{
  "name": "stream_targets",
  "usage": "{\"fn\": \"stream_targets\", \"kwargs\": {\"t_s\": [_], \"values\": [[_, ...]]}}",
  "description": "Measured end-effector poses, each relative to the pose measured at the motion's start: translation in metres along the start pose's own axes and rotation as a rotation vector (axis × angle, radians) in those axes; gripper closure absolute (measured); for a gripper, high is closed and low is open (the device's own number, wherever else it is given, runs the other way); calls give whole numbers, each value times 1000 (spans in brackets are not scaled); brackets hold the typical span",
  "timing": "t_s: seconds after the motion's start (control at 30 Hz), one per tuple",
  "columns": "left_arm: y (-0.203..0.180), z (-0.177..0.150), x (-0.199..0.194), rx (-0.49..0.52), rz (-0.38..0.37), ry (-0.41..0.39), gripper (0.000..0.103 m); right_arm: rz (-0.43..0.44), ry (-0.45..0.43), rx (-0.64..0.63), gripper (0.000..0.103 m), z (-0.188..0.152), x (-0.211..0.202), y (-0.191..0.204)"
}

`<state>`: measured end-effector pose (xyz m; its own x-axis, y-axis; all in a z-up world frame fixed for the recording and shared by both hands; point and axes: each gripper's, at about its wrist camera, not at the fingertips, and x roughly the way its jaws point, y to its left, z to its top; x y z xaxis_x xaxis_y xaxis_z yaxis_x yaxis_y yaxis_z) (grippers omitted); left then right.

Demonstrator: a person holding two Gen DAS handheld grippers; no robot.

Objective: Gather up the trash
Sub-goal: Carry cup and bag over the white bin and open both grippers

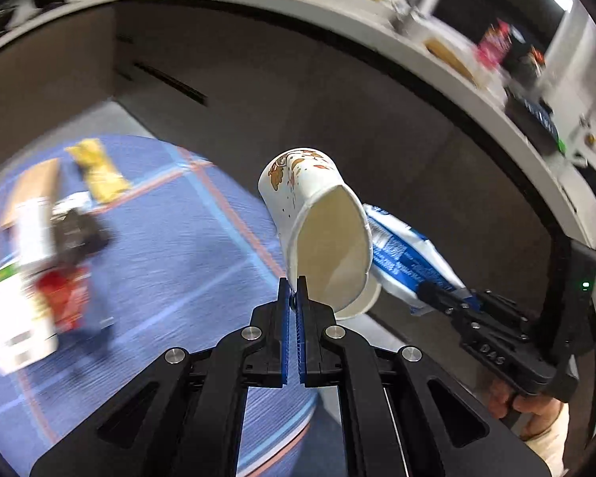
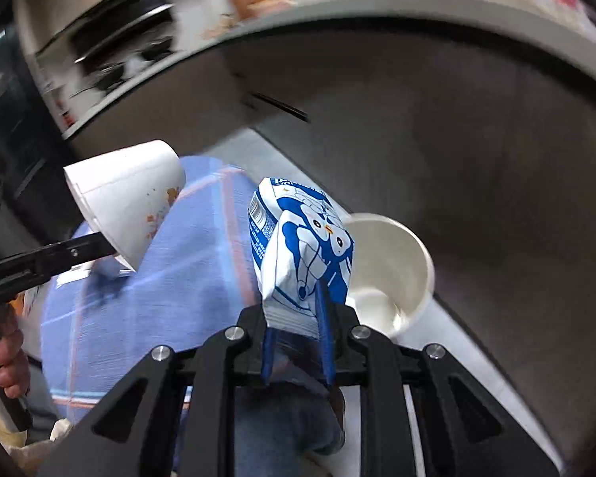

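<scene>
My left gripper is shut on the rim of a stained white paper cup and holds it in the air, mouth toward the camera. The cup also shows at the left of the right wrist view. My right gripper is shut on a blue and white snack bag with a penguin print, held above the floor. The bag and right gripper show at the right of the left wrist view, bag just behind the cup. A second white cup lies on the floor right of the bag.
A blue rug covers the floor. On it lie a yellow wrapper, a white carton, a red packet and a dark wrapper. A dark counter front curves behind, its top cluttered.
</scene>
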<state>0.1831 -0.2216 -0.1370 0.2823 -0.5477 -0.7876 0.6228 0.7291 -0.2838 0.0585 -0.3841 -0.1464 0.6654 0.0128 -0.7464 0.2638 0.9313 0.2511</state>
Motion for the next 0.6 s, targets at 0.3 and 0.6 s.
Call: {"fn": "stream_targets", "kwargs": {"t_s": [0.3,0.6], "values": [[-33,20,139,92,-30,263,100,-30,124,92,83,-14,69,-55],[-34,26,187,126,29,312,100,-35,199,106,82,-15,110,-71]]}}
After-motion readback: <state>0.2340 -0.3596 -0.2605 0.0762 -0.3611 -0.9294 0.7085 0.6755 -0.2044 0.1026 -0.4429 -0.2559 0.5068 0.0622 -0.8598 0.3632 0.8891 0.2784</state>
